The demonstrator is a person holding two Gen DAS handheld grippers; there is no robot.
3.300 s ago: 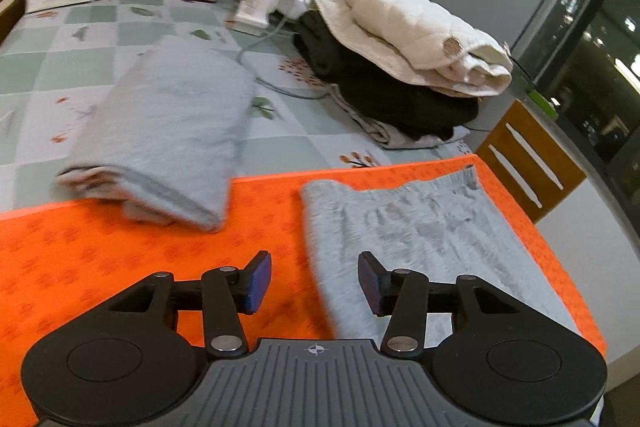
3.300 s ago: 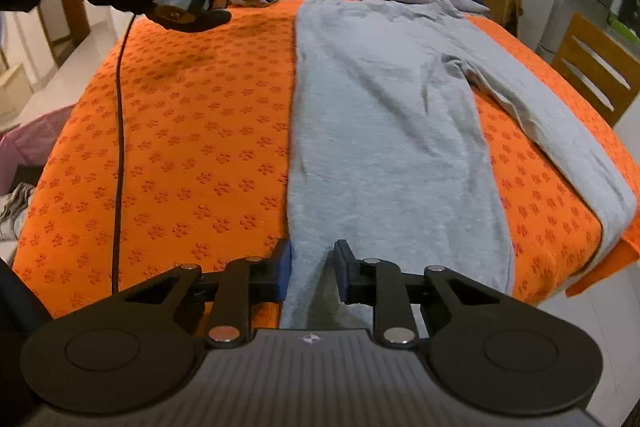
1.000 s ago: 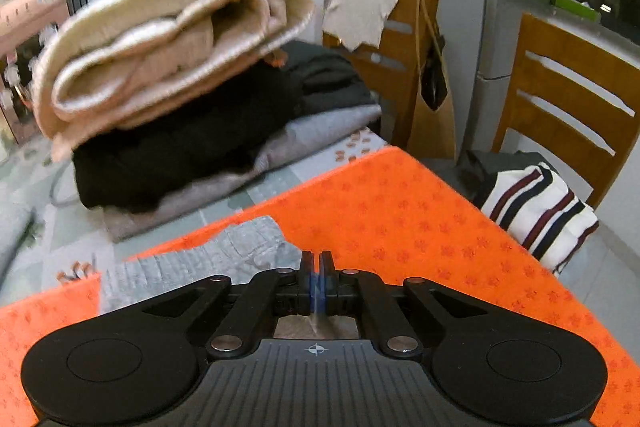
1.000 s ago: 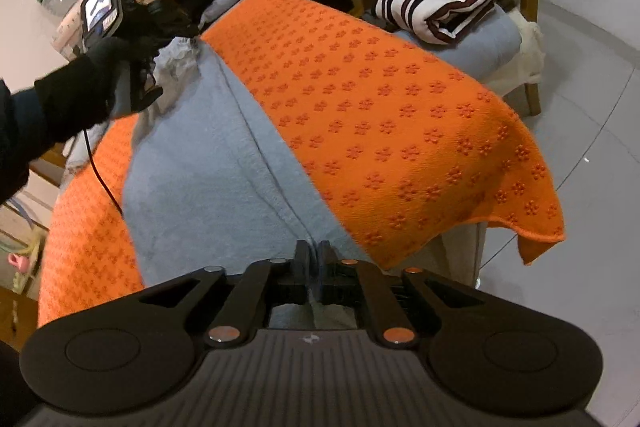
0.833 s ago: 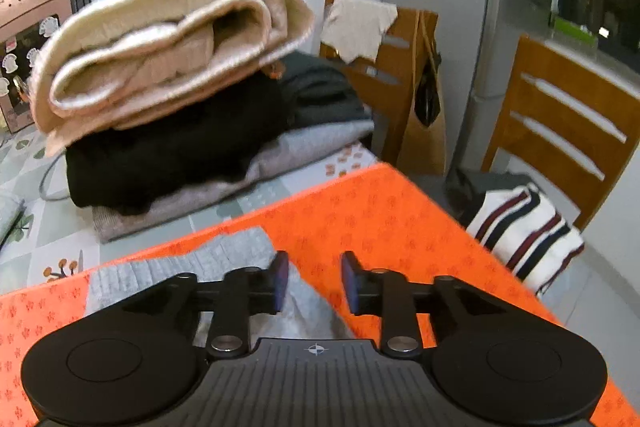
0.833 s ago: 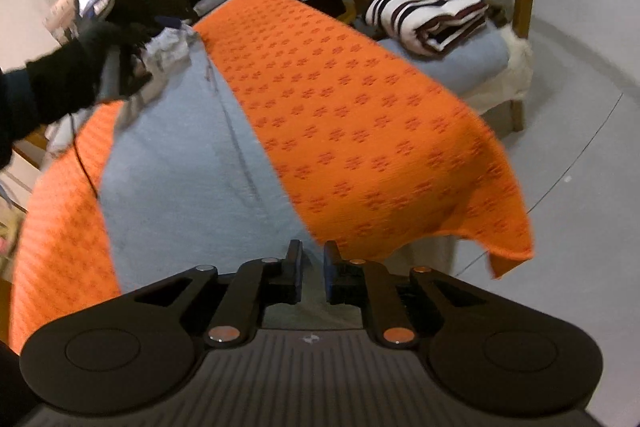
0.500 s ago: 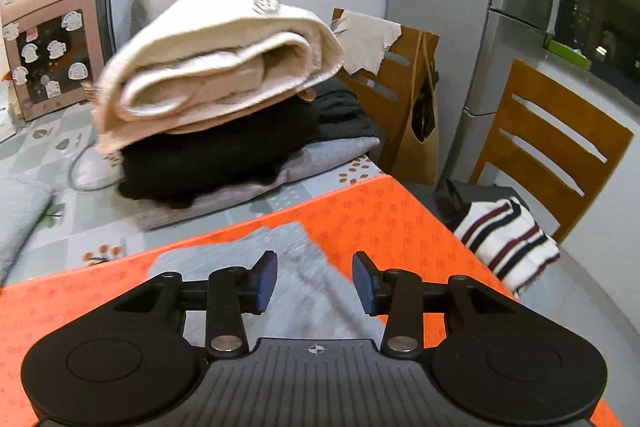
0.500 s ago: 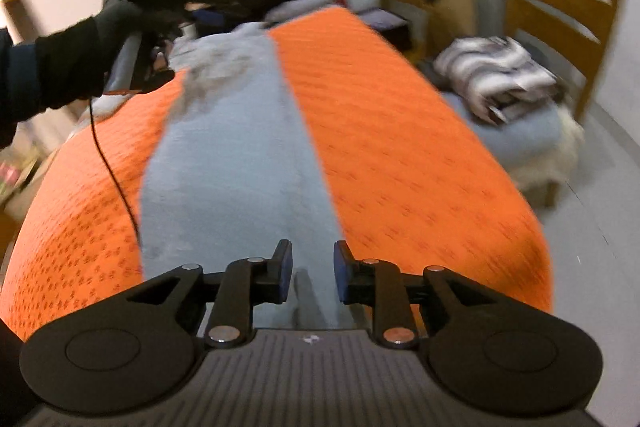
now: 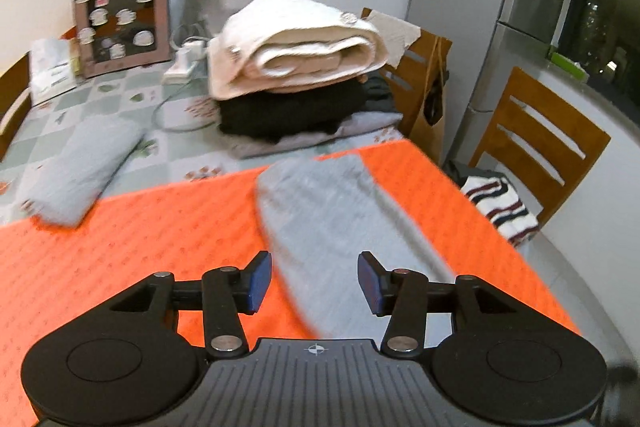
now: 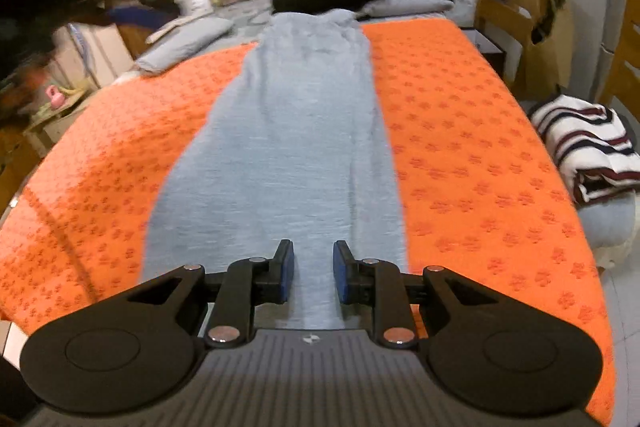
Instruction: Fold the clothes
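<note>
Right gripper (image 10: 310,277) hovers over the near end of the grey garment (image 10: 296,131), fingers parted, nothing between them. The left gripper (image 9: 314,281) is above the far end, fingers spreading wider, empty too. The garment lies in a long strip along the orange mat (image 10: 460,131) on the table, folded clothes stacked (image 9: 296,75) beyond.

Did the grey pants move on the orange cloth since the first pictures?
Yes. The grey pants got folded: the leg that lay out toward the striped clothes side now lies on the other leg.
</note>
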